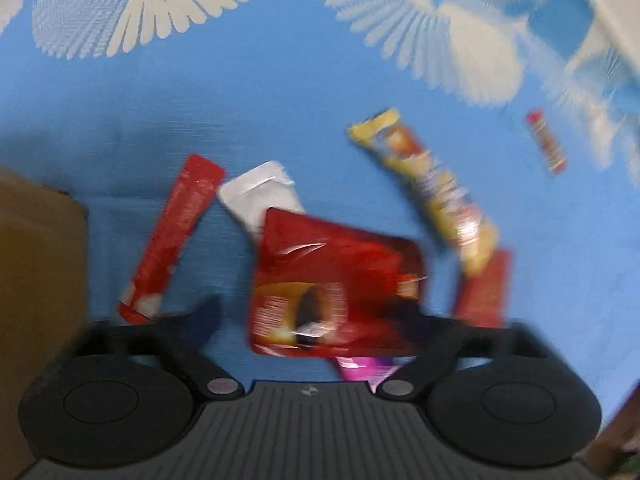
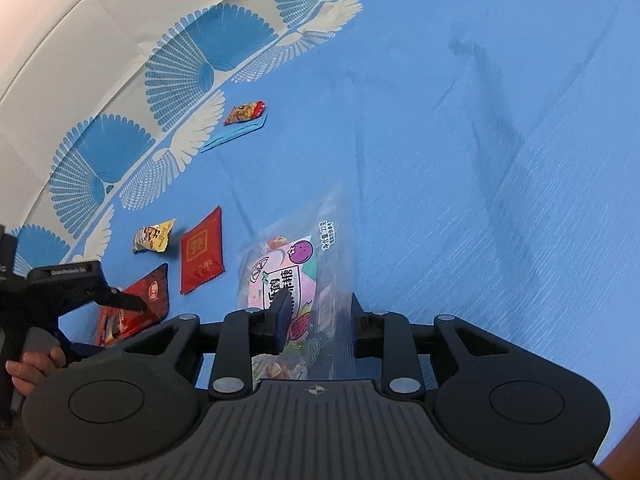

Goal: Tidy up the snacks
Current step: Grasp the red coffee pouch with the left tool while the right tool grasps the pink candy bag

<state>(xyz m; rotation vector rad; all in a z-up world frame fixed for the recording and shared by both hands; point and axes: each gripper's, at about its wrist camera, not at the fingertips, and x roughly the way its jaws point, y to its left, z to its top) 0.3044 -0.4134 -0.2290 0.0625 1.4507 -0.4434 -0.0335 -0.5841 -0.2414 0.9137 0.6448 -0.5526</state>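
In the blurred left wrist view my left gripper [image 1: 308, 312] stands open around a red snack bag [image 1: 336, 288] on the blue cloth. A long red stick pack [image 1: 172, 236], a white packet [image 1: 260, 196], a yellow bar [image 1: 432, 192] and a small red candy roll [image 1: 546, 146] lie around it. In the right wrist view my right gripper [image 2: 316, 312] is shut on a clear zip bag of fruit candy [image 2: 288, 280]. The left gripper [image 2: 120, 300] shows at the left over the red snack bag [image 2: 136, 304].
A brown cardboard box [image 1: 36, 280] stands at the left. A flat red packet [image 2: 202, 258], a yellow packet [image 2: 154, 236] and a small orange packet on a blue strip [image 2: 244, 114] lie on the blue crane-pattern tablecloth [image 2: 480, 160]. A hand [image 2: 32, 364] holds the left gripper.
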